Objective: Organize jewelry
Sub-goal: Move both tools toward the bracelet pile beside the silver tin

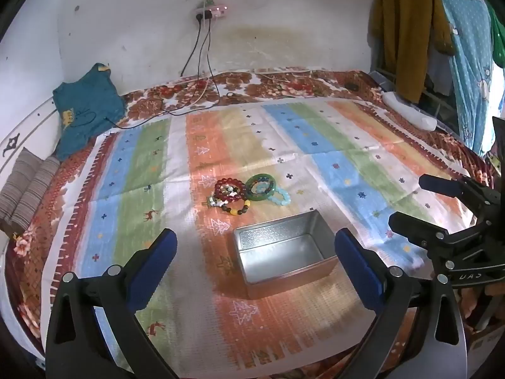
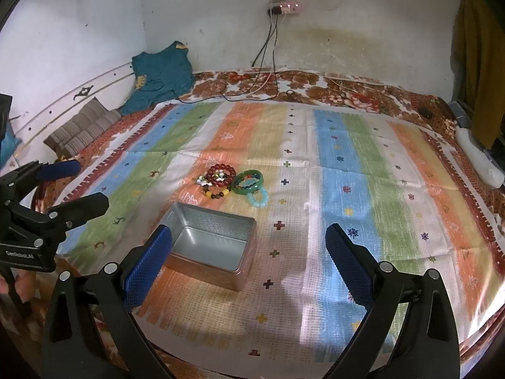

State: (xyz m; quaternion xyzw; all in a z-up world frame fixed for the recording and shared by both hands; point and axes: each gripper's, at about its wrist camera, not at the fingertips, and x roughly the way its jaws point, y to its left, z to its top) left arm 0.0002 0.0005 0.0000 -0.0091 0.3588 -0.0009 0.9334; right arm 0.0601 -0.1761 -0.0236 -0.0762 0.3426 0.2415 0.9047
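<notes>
A pile of bracelets lies on the striped cloth: a red bead bracelet [image 1: 228, 186] [image 2: 221, 172], a green bangle [image 1: 261, 189] [image 2: 248, 183], a pale blue bead bracelet [image 1: 282, 199] [image 2: 259, 199] and a yellow-and-dark bead bracelet [image 1: 237, 209] [image 2: 216, 194]. Just in front of them stands an open, empty metal tin [image 1: 268, 232] [image 2: 211, 221]. My left gripper [image 1: 255, 235] [image 2: 90, 184] hovers open above the near side of the tin with nothing in it. To its right, my right gripper [image 2: 248, 230] [image 1: 408, 202] is open too and holds nothing.
The striped cloth [image 1: 331, 164] covers a floral bedspread [image 2: 347, 94]. A teal garment [image 1: 85, 107] and a folded striped cloth [image 1: 25, 189] lie at the back left. Cables [image 1: 202, 94] run from a wall power strip [image 1: 210, 11]. A white object [image 1: 410, 110] and hanging clothes [image 1: 410, 31] are at the right.
</notes>
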